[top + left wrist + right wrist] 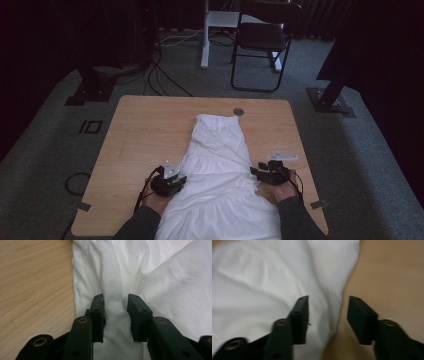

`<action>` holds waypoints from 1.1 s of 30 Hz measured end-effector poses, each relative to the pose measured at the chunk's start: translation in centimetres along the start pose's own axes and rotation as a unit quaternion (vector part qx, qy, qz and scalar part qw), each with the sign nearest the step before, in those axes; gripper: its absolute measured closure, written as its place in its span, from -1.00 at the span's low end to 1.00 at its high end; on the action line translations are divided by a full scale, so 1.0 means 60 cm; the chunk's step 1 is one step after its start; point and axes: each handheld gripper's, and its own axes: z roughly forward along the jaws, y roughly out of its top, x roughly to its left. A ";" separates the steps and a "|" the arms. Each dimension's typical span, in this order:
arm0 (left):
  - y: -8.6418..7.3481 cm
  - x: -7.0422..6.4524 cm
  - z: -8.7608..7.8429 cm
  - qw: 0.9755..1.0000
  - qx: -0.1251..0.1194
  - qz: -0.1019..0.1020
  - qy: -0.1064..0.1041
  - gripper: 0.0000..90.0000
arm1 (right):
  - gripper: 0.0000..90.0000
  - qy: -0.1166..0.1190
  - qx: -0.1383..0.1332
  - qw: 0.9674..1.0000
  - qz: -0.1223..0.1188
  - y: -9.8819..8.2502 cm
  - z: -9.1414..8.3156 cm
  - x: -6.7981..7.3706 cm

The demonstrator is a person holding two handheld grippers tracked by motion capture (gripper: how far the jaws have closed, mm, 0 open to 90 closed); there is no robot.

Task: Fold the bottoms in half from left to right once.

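A light wooden table (pixel 145 130) stands on grey carpet (pixel 45 150). Beyond it, a black folding chair (pixel 262 37) sits beside a white stand (pixel 212 30), with black cables (pixel 160 75) trailing across the floor. Two dark posts on base plates (pixel 330 97) flank the table. The far room lies in deep shadow.

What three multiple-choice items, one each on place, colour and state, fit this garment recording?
1. Where does the white garment lie on the wooden table?
A. down the middle, hanging over the near edge
B. in the far left corner
C. on the floor

2. What colour is the folding chair beyond the table?
A. white
B. black
C. red

3. How do the right tongs stand?
A. shut on a cup
B. shut on a cable
C. open astride the garment's edge

Key: 1 A, the cloth runs from the far middle to the near edge. 2 B, its seat and frame are black. 3 C, a gap shows between the jaws.
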 end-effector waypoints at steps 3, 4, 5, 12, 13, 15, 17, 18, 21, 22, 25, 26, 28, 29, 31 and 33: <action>-0.001 0.000 0.001 1.000 -0.004 -0.001 0.000 0.51 | -0.04 0.018 -0.013 0.999 -0.034 0.047 0.014 0.020; -0.001 0.000 0.001 1.000 -0.006 -0.001 -0.001 0.50 | -0.05 0.025 -0.009 0.999 -0.046 0.062 0.025 0.029; -0.002 0.000 0.001 1.000 -0.006 -0.001 -0.001 0.50 | -0.06 0.027 -0.005 0.998 -0.057 0.074 0.040 0.038; -0.005 0.000 0.001 1.000 -0.014 0.000 -0.001 0.50 | -0.19 0.014 0.073 0.988 -0.135 0.108 0.163 0.083; -0.005 0.000 0.001 1.000 -0.014 0.000 -0.001 0.51 | 0.10 0.016 0.083 0.985 -0.152 0.108 0.173 0.083; -0.005 0.000 0.001 1.000 -0.014 0.000 -0.001 0.51 | 0.55 -0.007 0.083 0.982 -0.169 0.109 0.178 0.074; -0.005 0.000 0.001 1.000 -0.013 0.000 0.000 0.51 | 0.80 -0.029 0.057 0.990 -0.128 0.119 0.167 0.048; -0.005 -0.001 0.001 1.000 -0.013 0.001 0.001 0.51 | 0.85 -0.043 0.044 0.993 -0.099 0.125 0.159 0.032; -0.005 -0.001 0.001 1.000 -0.013 0.000 0.000 0.51 | 0.91 -0.081 0.023 0.996 -0.039 0.132 0.145 -0.018; -0.005 -0.002 0.001 1.000 -0.013 0.001 0.000 0.51 | 0.88 -0.081 0.023 0.996 -0.029 0.131 0.146 -0.028; -0.005 -0.004 0.000 1.000 -0.011 0.005 0.000 0.51 | 0.66 -0.090 0.038 0.995 -0.003 0.119 0.163 -0.053; -0.005 -0.004 0.000 1.000 -0.011 0.004 -0.001 0.51 | 0.59 -0.085 0.048 0.995 0.006 0.113 0.170 -0.058; -0.005 -0.006 0.000 1.000 -0.010 0.004 -0.003 0.51 | 0.54 -0.085 0.039 0.996 0.005 0.109 0.173 -0.060; -0.005 -0.007 -0.001 1.000 -0.009 0.006 -0.005 0.51 | 0.54 -0.087 0.039 0.995 0.007 0.108 0.173 -0.058; -0.002 -0.007 -0.002 1.000 0.000 0.007 -0.013 0.51 | 0.53 -0.093 0.041 0.995 -0.001 0.107 0.172 -0.055; 0.006 -0.004 -0.004 1.000 0.015 0.007 -0.018 0.40 | 0.51 -0.094 0.040 0.995 -0.003 0.106 0.171 -0.054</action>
